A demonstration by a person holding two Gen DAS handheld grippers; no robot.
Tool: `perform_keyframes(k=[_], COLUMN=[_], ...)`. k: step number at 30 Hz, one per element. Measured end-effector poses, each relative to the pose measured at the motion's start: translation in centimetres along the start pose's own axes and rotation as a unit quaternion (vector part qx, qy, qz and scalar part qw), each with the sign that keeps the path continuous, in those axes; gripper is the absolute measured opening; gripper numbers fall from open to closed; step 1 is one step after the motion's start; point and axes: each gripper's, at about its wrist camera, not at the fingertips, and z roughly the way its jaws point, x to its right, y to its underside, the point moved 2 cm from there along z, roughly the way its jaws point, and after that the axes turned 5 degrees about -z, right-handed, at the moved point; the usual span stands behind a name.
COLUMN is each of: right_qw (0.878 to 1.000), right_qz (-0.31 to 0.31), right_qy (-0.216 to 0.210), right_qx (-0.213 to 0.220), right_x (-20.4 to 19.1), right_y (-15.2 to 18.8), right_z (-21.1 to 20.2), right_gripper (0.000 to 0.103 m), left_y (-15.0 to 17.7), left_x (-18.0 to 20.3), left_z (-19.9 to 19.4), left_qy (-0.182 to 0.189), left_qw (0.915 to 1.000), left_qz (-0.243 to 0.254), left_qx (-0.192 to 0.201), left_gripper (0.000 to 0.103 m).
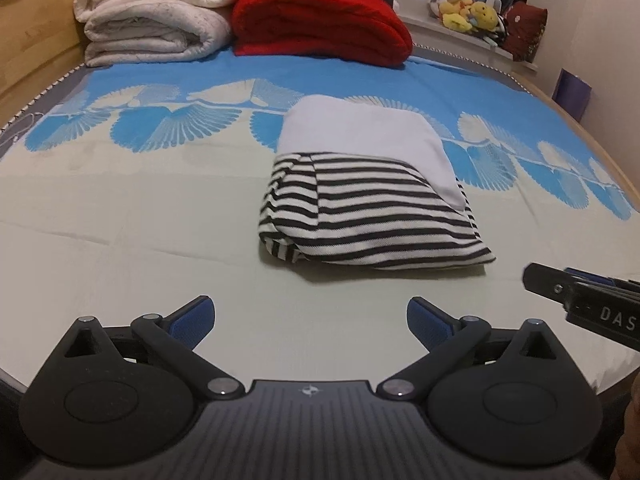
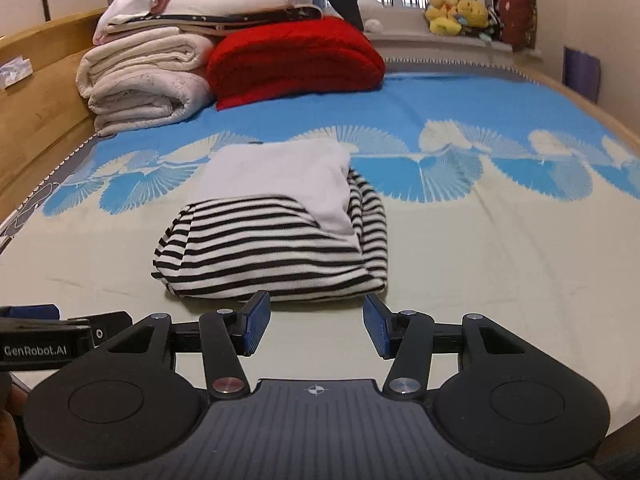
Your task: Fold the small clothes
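A folded garment (image 1: 368,216), black-and-white striped with a plain white part on top, lies on the bed sheet (image 1: 120,220). In the right wrist view the same garment (image 2: 272,248) lies just ahead of the fingers. My left gripper (image 1: 308,308) is open wide over bare sheet, a little short of the garment's near edge, with nothing between its blue pads (image 1: 192,322). My right gripper (image 2: 316,300) is open too, partway, its fingertips just short of the garment's near edge and not pressing on it. The two tools sit side by side, the right one's black housing (image 1: 592,312) showing at the left view's right edge.
At the head of the bed stand rolled white quilts (image 1: 156,20) and a folded red blanket (image 1: 320,24), with more folded cloth (image 2: 208,8) stacked on top. A wooden bed frame (image 2: 44,92) runs along the left. Plush toys (image 1: 468,10) sit on the window sill.
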Motion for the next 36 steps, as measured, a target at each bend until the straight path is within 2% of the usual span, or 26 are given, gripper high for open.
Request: perform_keyframes(k=[6,36], right_qw=[1.0,0.999], right_qz=[-0.023,-0.049], right_qy=[-0.006,-0.008], right_qx=[0.003,0.001], right_x=[-1.1,-2.2], right_y=[0.1,0.0], right_z=[0.3,1.2], right_gripper=[0.053,0.053], left_y=[0.1,-0.1], left_x=[0.5,0.9], left_z=[0.4,1.5], left_qy=[0.005,0.021], left_qw=[0.9999,0.9997], left_qz=[0.005,0.006], left_qx=[0.009,0.004], left_gripper=[0.102,0.102])
